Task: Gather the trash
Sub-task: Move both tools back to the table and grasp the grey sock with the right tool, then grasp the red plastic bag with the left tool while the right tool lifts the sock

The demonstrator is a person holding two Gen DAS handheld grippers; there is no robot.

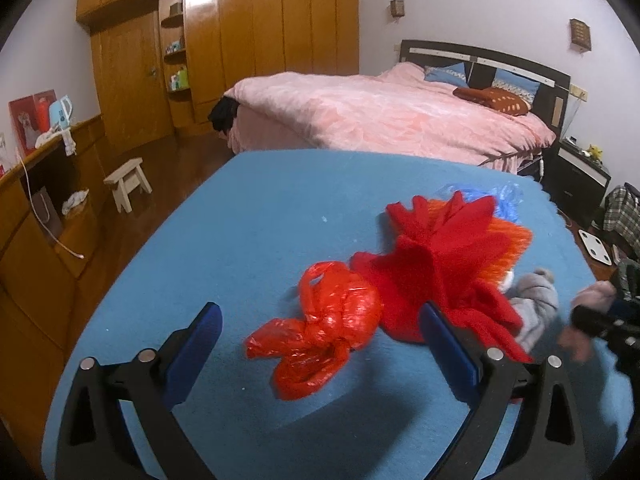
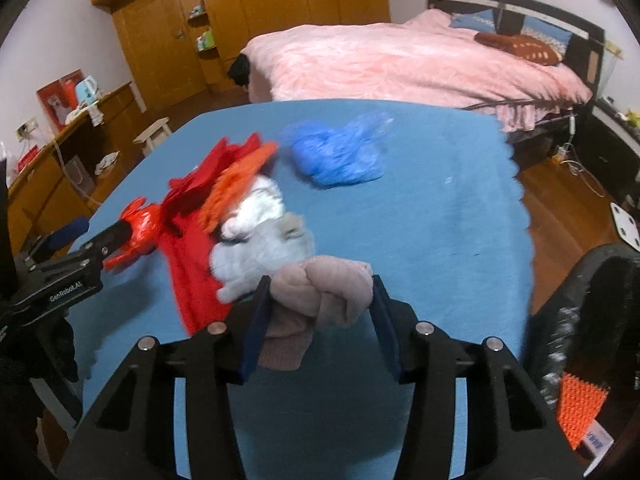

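A crumpled red plastic bag (image 1: 320, 332) lies on the blue table cover (image 1: 240, 232). My left gripper (image 1: 322, 322) is open, one finger on each side of the bag, pads not pressing it. Behind it lie a red cloth (image 1: 436, 264), an orange piece (image 1: 516, 244), a grey-white cloth (image 1: 536, 304) and a blue plastic bag (image 1: 506, 196). My right gripper (image 2: 320, 304) is shut on a pink knotted cloth (image 2: 324, 284), just in front of the grey-white cloth (image 2: 260, 244). The blue plastic bag (image 2: 336, 156) sits farther back. The left gripper (image 2: 96, 238) shows at the left by the red bag (image 2: 140, 224).
A pink-covered bed (image 1: 392, 116) stands beyond the table. A wooden wardrobe (image 1: 248, 40), a low counter (image 1: 36, 208) and a small stool (image 1: 128, 180) are at the left. A black bag (image 2: 580, 312) with an orange item (image 2: 580, 408) sits at my right.
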